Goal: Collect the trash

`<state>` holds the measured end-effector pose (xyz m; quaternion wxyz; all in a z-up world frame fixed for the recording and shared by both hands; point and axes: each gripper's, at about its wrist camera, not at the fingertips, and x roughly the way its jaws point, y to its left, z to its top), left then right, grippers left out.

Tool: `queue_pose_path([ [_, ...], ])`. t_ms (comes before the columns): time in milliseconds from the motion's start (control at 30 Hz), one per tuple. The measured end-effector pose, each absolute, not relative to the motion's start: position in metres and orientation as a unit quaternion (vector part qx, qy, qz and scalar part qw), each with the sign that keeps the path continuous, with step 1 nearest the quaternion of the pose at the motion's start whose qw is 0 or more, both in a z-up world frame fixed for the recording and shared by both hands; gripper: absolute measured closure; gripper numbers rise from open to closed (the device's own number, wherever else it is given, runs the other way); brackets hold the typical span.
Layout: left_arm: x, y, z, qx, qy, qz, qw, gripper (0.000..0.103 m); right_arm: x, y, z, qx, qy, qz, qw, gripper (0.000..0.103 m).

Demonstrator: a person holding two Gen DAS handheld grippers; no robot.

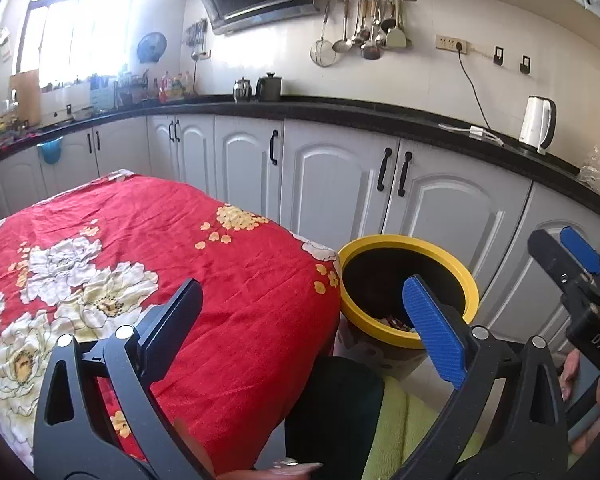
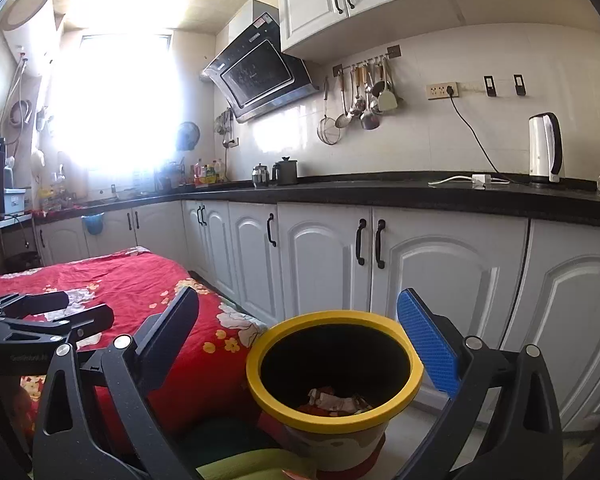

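We see crumpled wrappers (image 2: 334, 400) already lying inside the round yellow-rimmed plastic bin (image 2: 260, 388), beside the red floral tablecloth (image 1: 172, 240), which shows no litter. Our left gripper (image 1: 308, 320) and right gripper (image 2: 304, 340) both gape empty, so collecting looks nearly finished.

Table (image 1: 260, 360) draped in red floral cloth (image 1: 148, 248), yellow-rimmed bin (image 2: 334, 364) on floor (image 2: 404, 436) beside it

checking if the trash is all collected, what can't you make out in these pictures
- Bin contents, right wrist view: only crumpled wrappers show; the rim hides the rest.
- Bin, left wrist view: the left gripper finger covers part of its inside.
- Table near edge: cut off by both grippers.
- Window area: glare.
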<state>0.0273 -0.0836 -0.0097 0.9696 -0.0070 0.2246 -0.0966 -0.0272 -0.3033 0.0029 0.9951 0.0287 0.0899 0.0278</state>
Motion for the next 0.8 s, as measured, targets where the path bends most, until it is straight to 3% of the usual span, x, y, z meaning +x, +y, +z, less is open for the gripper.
queue_pose_path([
  [800, 0.0216, -0.0809, -0.0059, -0.014, 0.206, -0.089, 0.974, 0.011, -0.0249, -0.2949, -0.0071, 0.025, 0.107, 0.026, 0.994, 0.006],
])
